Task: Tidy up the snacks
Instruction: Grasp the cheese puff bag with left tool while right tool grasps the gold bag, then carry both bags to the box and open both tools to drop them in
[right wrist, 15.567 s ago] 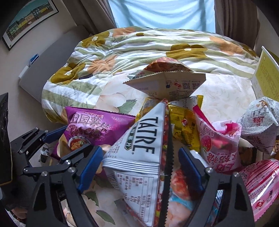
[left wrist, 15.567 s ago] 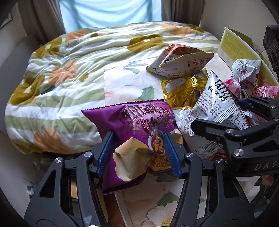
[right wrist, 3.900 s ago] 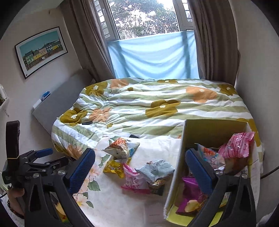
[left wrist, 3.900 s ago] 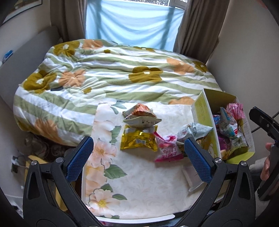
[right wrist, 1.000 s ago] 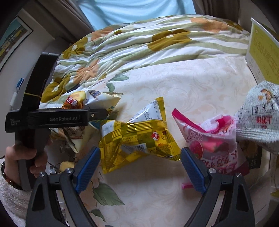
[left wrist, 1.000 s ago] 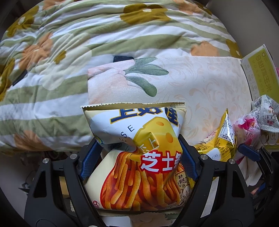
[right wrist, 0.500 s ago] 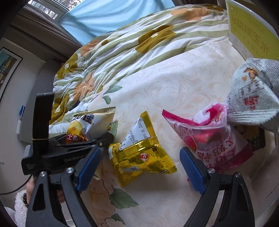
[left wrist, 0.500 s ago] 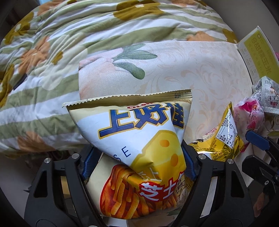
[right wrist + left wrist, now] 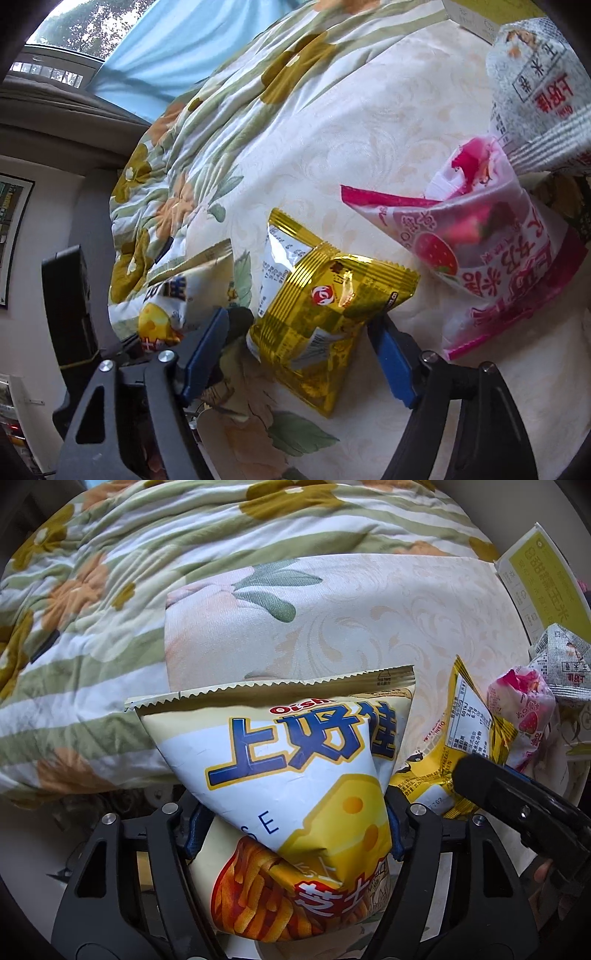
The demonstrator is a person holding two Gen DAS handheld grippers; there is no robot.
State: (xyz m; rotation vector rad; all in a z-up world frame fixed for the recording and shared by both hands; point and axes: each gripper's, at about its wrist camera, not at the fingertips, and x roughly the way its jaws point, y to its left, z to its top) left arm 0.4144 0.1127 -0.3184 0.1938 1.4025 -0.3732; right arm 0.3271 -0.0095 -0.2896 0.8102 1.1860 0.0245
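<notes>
Left gripper (image 9: pixel 291 834) clamped on cheese bag (image 9: pixel 295 782), held above the cloth's near edge. Right gripper (image 9: pixel 299 354) open, straddling gold packet (image 9: pixel 325 314) lying on cloth. Close squarely on the packet's middle; avoid pink bag (image 9: pixel 491 258).

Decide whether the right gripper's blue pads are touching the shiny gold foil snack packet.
Cannot tell. The right wrist view shows the right gripper straddling the gold foil snack packet, contact unclear.

Soft daylight enters through the window (image 9: pixel 55 48) at far left, bright and washed out. Both views bend strongly toward dark rims. The gold packet (image 9: pixel 325 306) shows specular glare. The pink packet (image 9: pixel 491 258) is motion-blurred. The cheese-stick bag (image 9: pixel 295 775) reads sharp, evenly lit.
</notes>
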